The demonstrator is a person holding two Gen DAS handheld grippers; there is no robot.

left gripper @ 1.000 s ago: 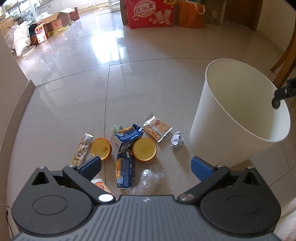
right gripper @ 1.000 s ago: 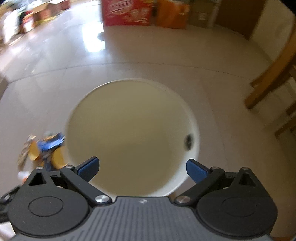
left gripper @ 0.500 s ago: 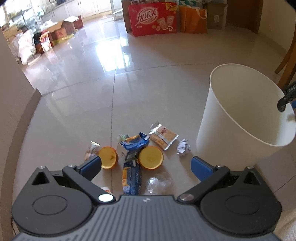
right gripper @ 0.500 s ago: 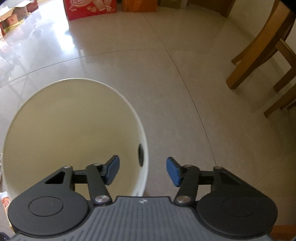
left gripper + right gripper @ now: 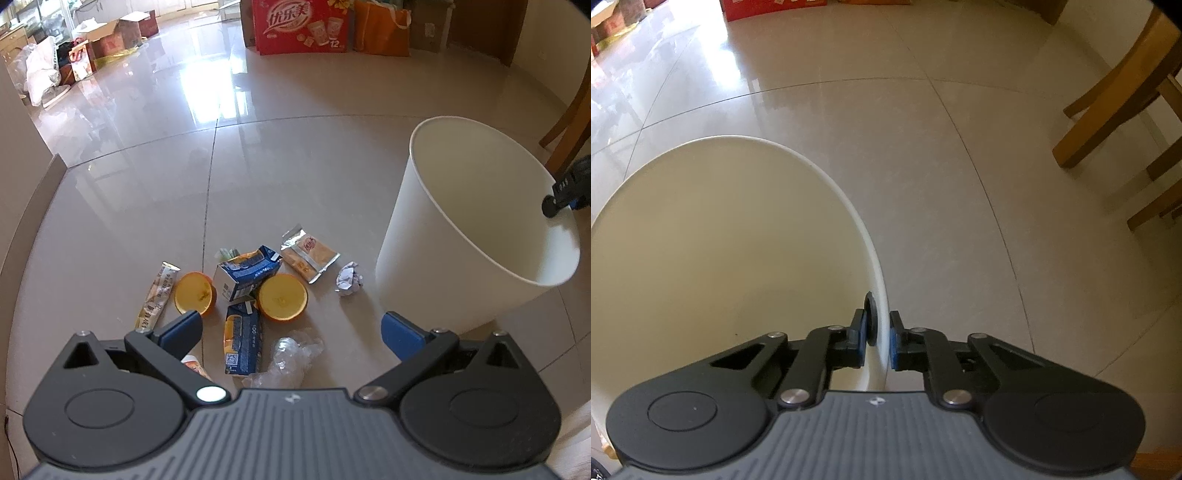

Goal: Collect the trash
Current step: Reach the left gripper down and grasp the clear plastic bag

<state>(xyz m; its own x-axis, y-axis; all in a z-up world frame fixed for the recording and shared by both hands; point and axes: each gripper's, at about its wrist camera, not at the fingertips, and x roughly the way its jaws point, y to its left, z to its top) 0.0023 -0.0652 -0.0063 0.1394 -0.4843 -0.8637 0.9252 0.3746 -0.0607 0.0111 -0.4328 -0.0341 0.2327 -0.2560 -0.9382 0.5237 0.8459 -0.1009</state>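
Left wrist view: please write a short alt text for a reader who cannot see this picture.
The open left gripper hangs above trash on a tiled floor: two orange halves, two crushed cartons, snack wrappers, a paper ball and clear plastic. To the right stands a white bin, its far rim pinched by the right gripper.

A glossy beige tiled floor (image 5: 295, 177) is lit by bright glare (from the far left). Cardboard boxes (image 5: 122, 29) and a red carton (image 5: 301, 26) are ranged along the far edge; wooden chair legs (image 5: 1108, 107) are seen at right.
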